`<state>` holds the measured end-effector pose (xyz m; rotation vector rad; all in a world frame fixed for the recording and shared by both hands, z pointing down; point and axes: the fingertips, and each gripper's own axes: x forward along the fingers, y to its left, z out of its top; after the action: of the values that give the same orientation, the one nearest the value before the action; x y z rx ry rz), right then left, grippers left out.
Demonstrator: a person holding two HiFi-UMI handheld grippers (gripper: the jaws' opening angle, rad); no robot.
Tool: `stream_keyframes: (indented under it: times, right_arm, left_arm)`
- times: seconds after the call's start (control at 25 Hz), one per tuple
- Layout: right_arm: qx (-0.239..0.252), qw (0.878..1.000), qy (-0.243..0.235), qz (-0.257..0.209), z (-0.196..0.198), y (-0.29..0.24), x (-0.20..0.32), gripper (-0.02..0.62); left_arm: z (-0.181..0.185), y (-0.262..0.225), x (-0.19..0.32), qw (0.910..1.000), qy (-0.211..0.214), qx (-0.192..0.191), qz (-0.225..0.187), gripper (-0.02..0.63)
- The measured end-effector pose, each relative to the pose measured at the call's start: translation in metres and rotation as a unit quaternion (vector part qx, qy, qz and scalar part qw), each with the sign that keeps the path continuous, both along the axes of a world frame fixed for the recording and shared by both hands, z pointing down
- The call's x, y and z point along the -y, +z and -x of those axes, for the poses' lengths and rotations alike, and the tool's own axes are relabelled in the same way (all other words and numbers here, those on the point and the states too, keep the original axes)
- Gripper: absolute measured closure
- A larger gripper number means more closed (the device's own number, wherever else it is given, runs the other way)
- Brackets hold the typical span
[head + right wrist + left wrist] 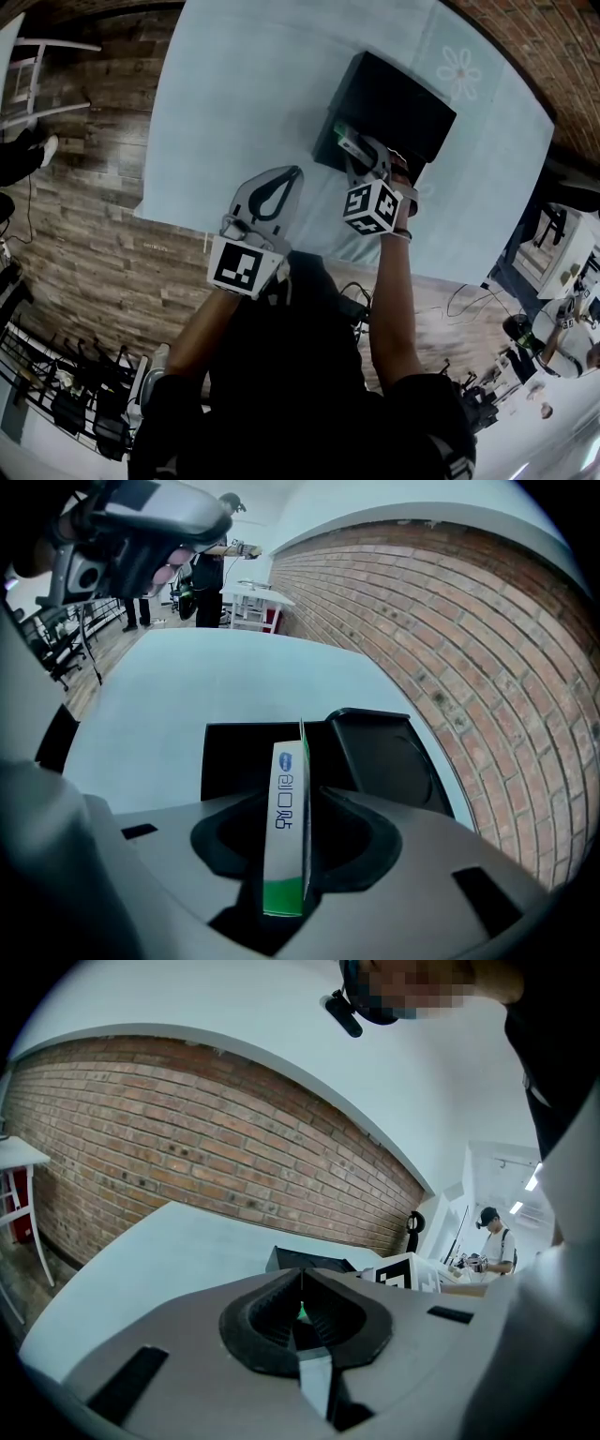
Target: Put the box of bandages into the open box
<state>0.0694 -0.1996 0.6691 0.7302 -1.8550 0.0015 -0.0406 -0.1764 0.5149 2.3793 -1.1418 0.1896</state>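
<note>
In the right gripper view we see the box of bandages (286,827) standing on edge between the right gripper's (302,789) fingers (370,810). They are spread and not pinching it. The open box (239,757) lies just beyond the fingertips. Only the head view shows us the pale desk (262,84) under it all. In the left gripper view, the left gripper's (302,1275) fingers are pressed together with nothing between them, and the open box sits well beyond their tips.
</note>
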Motion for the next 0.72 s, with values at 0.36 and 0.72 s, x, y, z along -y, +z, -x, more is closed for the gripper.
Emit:
stream_keyframes:
  times: [0.36,0.72]
  right_arm:
    - [0.009,1.0,-0.004,0.003,0.002,-0.011,-0.004,0.43]
    - [0.023,1.0,-0.008,0.013,0.004,-0.017,-0.021,0.43]
  left_arm:
    - [-0.005,0.0,0.0,1.0,0.002,0.0,0.0,0.571]
    - [-0.012,0.003,-0.004,1.0,0.006,0.006,0.001,0.571]
